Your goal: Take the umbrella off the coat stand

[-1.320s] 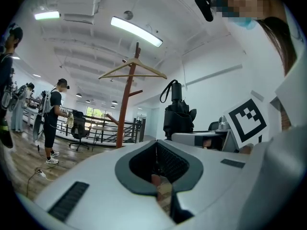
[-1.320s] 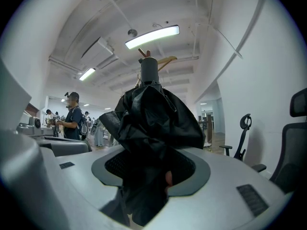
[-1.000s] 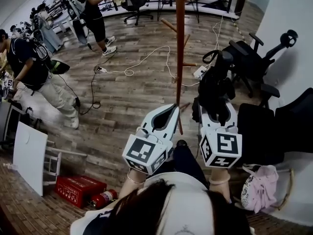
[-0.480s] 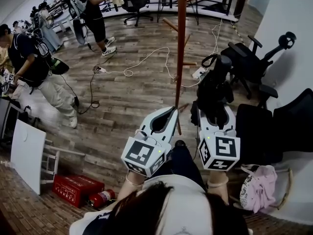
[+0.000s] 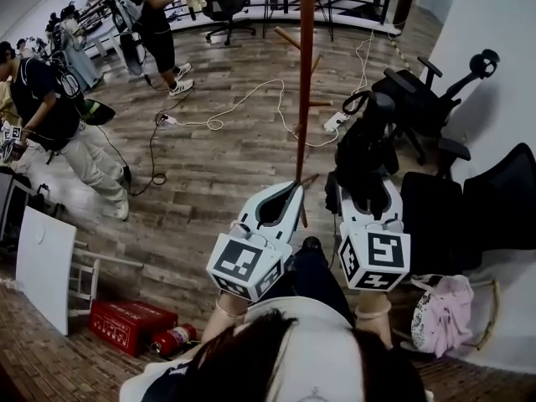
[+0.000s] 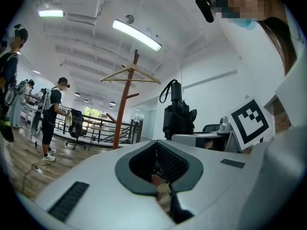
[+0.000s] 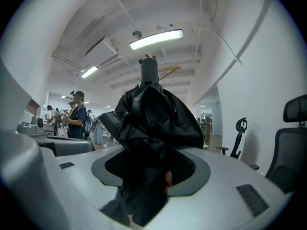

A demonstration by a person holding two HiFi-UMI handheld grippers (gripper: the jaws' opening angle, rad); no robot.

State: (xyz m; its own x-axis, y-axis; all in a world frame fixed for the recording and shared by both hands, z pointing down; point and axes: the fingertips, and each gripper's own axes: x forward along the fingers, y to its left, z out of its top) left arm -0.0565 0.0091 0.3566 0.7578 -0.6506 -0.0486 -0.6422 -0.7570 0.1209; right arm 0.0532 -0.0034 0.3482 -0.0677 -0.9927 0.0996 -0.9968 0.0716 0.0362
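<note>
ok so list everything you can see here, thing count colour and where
umbrella: one, black, folded, upright in the right gripper's jaws
coat stand: one, reddish-brown wood, ahead of the grippers
office chairs: several, black, right side and far end
cables: white and black, left of the coat stand
box: one, red, bottom left
fire extinguisher: one, red, beside the box
board: one, white, left edge
bag: one, pink, bottom right
people: at least three, left and far side
left gripper: white, jaws together, empty
right gripper: white, shut on the umbrella

One umbrella [image 5: 366, 153], one coat stand [image 5: 305, 74] (two grippers [image 5: 295, 189] [image 5: 370, 193])
</note>
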